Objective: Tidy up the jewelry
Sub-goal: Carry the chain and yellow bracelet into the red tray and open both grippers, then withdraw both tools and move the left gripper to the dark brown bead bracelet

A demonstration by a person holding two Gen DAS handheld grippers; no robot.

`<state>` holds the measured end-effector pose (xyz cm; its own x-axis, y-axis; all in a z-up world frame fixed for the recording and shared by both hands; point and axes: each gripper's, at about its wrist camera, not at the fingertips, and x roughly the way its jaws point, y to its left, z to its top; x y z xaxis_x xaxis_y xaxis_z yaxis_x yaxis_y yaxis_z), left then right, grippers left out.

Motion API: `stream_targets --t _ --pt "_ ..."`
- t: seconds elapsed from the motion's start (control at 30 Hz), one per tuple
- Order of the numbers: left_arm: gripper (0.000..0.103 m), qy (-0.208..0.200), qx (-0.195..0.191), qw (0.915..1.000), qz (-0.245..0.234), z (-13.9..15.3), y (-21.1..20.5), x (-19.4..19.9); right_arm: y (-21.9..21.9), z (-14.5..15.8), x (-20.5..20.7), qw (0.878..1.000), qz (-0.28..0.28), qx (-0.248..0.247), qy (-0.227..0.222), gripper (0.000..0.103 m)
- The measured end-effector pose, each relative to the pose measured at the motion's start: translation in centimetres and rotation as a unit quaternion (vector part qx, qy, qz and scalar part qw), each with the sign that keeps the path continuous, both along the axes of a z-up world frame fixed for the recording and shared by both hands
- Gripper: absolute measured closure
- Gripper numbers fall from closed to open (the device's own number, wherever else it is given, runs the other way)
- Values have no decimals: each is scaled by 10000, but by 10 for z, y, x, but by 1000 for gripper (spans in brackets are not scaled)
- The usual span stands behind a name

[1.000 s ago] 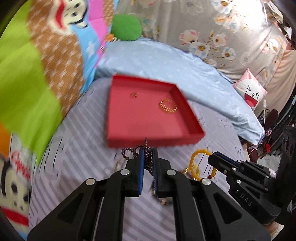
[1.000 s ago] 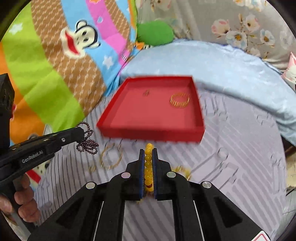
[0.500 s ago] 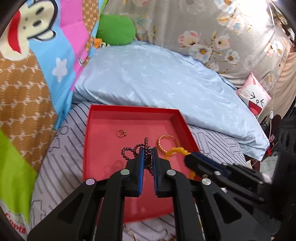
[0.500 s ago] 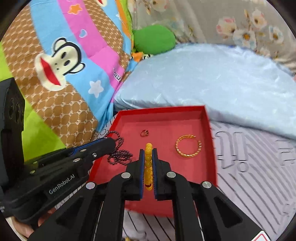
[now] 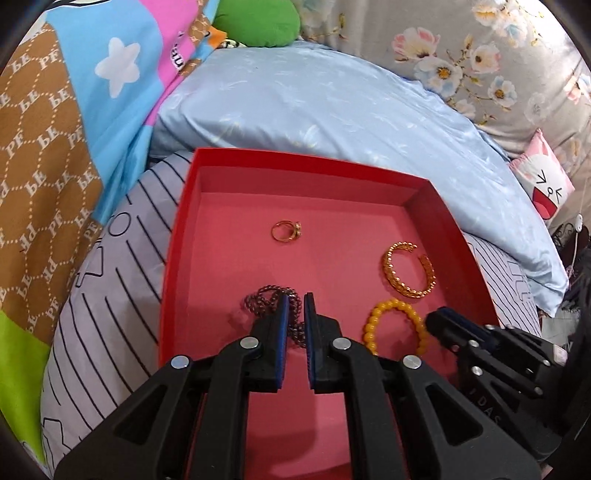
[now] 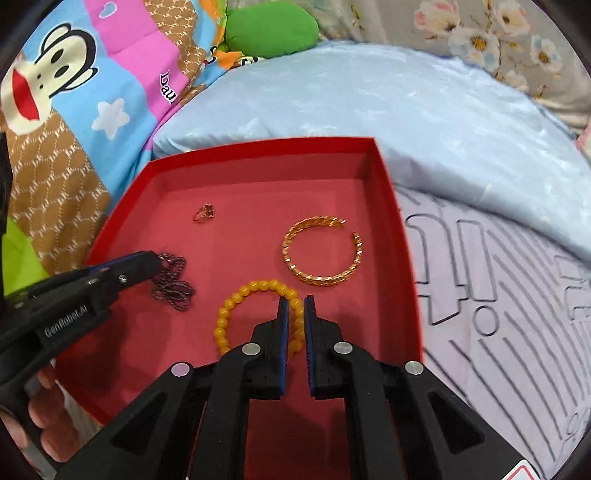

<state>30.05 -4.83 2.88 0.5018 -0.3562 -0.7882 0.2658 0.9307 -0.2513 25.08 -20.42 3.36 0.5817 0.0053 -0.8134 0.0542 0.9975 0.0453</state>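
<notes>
A red tray [image 5: 177, 236] [image 6: 402, 258] lies on the striped bedsheet. In it lie a gold ring [image 5: 286, 230] [image 6: 204, 213], a gold open bangle [image 5: 408, 269] [image 6: 321, 251], a dark bead necklace [image 5: 264, 301] [image 6: 171, 284] and a yellow bead bracelet [image 5: 393, 321] [image 6: 240, 314]. My left gripper [image 5: 294, 301] [image 6: 147, 258] is slightly open over the necklace, which rests on the tray floor. My right gripper [image 6: 294, 302] [image 5: 434, 319] is slightly open over the yellow bracelet, which lies flat in the tray.
A light blue pillow [image 5: 314, 99] [image 6: 406, 110] lies behind the tray. A colourful cartoon blanket [image 5: 55, 129] [image 6: 74, 92] is on the left, a green cushion [image 5: 258, 22] [image 6: 273, 29] at the back. A cartoon-face pillow [image 5: 543, 184] is at right.
Both grippers moved forward over the tray and down. Their fingers parted, letting the necklace and the yellow bracelet settle on the tray floor.
</notes>
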Motion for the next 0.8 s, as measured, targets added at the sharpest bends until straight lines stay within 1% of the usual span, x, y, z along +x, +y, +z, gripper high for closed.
stream_targets --t 0.03,0.07,0.1,0.13,0.17,0.27,0.37,0.5,0.6,0.7,0.8 --pt "92 -56 12 10000 77 1 2 -1 1 2 -2 10000 -9 -56 -44 86" --pt "84 -93 42 9999 111 2 3 -2 0 5 -4 9999 -26 -92 -95 78" --pt "80 -142 67 9998 156 4 4 -3 0 8 -8 9998 -31 -107 -164 71" --pt "71 -206 98 9996 194 6 6 -5 -2 10 -10 9997 -28 -103 -210 69" --pt "65 -268 149 9993 229 9 6 -7 -2 15 -14 9996 -34 -105 -266 66" --pt "64 -412 224 9986 241 18 10 -15 -2 26 -23 9992 -38 -68 -382 65" --pt "64 -466 228 9983 282 27 15 -24 -3 38 -36 9989 -50 -21 -463 65" --pt "64 -627 238 9973 286 40 25 -50 -2 52 -63 9982 -71 7 -590 63" --pt "64 -722 259 9967 252 48 31 -73 -1 57 -86 9981 -73 36 -618 61" --pt "64 -728 231 9969 204 50 36 -93 4 57 -107 9981 -68 11 -608 61" --pt "64 -759 282 9965 184 52 40 -115 9 54 -127 9986 -28 29 -534 61"
